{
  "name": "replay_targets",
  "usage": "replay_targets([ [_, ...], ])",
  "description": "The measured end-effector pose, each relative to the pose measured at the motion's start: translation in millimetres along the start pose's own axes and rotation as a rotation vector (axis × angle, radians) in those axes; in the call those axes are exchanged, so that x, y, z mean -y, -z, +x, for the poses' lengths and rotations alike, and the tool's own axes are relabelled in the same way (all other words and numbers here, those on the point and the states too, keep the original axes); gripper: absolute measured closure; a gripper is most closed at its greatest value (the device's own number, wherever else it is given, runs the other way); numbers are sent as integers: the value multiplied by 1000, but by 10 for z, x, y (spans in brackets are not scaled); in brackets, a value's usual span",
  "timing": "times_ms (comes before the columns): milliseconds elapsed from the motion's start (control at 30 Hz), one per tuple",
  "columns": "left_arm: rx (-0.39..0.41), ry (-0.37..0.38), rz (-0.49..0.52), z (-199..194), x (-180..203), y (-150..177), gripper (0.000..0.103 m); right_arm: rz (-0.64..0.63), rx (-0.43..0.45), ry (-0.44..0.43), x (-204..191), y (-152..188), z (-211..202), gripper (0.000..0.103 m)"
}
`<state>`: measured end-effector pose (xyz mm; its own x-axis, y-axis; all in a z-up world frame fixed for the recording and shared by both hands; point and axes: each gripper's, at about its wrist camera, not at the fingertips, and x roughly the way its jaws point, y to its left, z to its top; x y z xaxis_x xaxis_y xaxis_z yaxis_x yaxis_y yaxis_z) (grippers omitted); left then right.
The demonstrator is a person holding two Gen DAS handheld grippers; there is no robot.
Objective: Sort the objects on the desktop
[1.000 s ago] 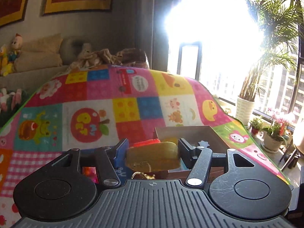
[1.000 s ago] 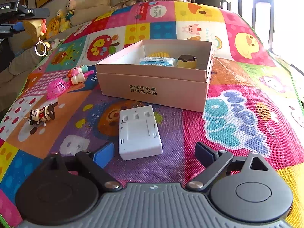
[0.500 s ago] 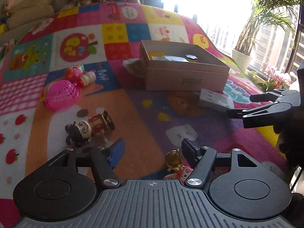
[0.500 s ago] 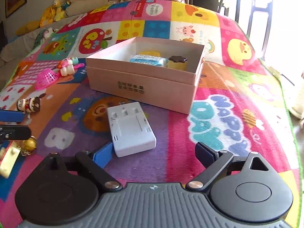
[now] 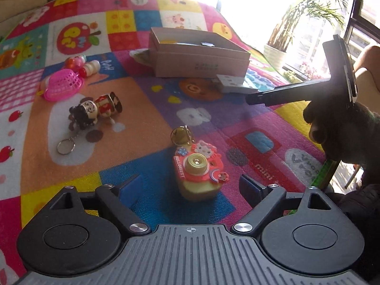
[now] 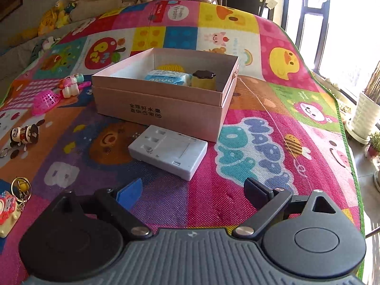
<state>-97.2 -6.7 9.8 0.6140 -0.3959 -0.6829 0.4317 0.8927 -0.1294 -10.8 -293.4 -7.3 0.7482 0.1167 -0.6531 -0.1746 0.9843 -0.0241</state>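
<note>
Left gripper [image 5: 191, 185]: jaws spread wide, gripping nothing, low over the play mat [image 5: 147, 109]. Camera keychain [image 5: 198, 173]: resting on the mat between the two fingers [image 5: 129, 186], touching neither, gold bell and ring on the side toward the cardboard box [image 5: 199, 54].

Right gripper [image 6: 193, 191]: jaws spread wide, gripping nothing, above the mat, aimed at the box. White adapter [image 6: 168, 150]: flat on the mat just in front of the box's near wall, ahead of the right gripper's fingers, clear of both.

Cardboard box (landmark): open-topped, printed characters on the near wall. Contents: blue-and-white packet [image 6: 167, 77], yellow block with dark top [image 6: 204, 79] beside it, yellow ribbed item [image 6: 168, 67] against the far wall.

Left of the box, near: pink plastic net [image 6: 45, 99] with small toy figures [image 6: 71, 86] touching it. Farther left of the box, nearer the grippers: doll keychain [image 5: 97, 110], lying on its side, ring extended on the mat.

Right of the box, off the mat: white planter [image 6: 364, 116] by the window.
</note>
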Motion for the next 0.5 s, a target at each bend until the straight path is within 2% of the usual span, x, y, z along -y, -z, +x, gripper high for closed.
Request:
replay_targets([
  [100,4,-29,1,59,75,-63,28,-11,4,-5,-77,-6,-10,10],
  [200,11,-78,62,121,190,-88,41,-1,10,1,-108,-10,-9,8],
  [300,12,-93,96,121,246,-82,48,-6,11,11,-148,-43,37,6],
  [367,17,-108,98,102,233,-79,50,-2,5,18,-167,-91,97,6],
  [500,34,-204,85,89,118,-83,51,85,-40,19,-124,-216,301,6],
])
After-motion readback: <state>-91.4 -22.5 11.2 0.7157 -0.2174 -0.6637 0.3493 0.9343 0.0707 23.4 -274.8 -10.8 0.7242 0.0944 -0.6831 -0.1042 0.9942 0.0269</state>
